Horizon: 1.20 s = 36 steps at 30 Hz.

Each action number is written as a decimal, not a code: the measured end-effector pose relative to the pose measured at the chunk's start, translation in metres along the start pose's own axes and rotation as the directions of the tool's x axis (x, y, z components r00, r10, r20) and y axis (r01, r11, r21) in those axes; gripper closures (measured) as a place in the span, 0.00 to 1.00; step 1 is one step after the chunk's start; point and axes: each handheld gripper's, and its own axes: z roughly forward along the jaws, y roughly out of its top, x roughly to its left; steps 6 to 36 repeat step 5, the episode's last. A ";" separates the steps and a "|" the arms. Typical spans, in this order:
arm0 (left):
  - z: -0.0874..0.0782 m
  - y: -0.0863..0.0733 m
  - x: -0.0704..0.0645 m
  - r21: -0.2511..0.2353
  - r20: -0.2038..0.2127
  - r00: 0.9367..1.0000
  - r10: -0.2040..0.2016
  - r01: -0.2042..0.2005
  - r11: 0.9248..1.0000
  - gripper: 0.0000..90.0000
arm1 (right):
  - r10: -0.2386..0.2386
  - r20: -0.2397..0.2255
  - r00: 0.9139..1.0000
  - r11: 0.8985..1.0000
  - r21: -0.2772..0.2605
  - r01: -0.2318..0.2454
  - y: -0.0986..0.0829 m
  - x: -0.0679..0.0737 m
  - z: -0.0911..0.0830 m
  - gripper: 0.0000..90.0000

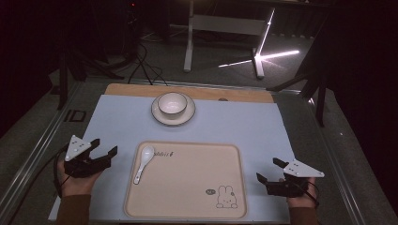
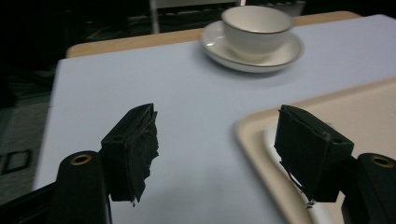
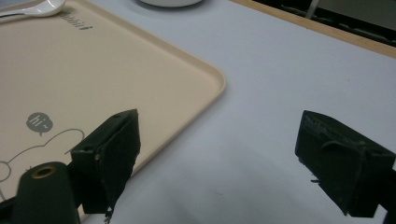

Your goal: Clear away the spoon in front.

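A beige tray (image 1: 187,187) with a rabbit drawing lies at the front middle of a pale blue mat (image 1: 244,126). A white spoon (image 1: 143,163) lies on the tray's left side, bowl end away from me. Beyond the tray, a white bowl (image 1: 172,103) stands on a white plate (image 1: 172,118). My left gripper (image 1: 105,146) rests left of the tray, open and holding nothing; its view shows the jaws (image 2: 219,135) spread over the mat and the tray's corner (image 2: 355,107), with the bowl (image 2: 256,30) ahead. My right gripper (image 1: 268,169) is open right of the tray, over bare mat (image 3: 219,149).
The mat covers a wooden tabletop (image 1: 234,95) whose far edge shows behind the plate. Past the table are a dark floor, a white desk frame (image 1: 190,42), black stand legs and cables (image 1: 145,70). Bare mat lies on both sides of the tray.
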 end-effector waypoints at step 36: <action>0.011 -0.007 0.022 0.038 -0.071 0.996 -0.048 0.051 0.998 0.32 | 0.010 0.000 1.000 1.000 0.000 -0.010 -0.001 -0.001 -0.001 0.15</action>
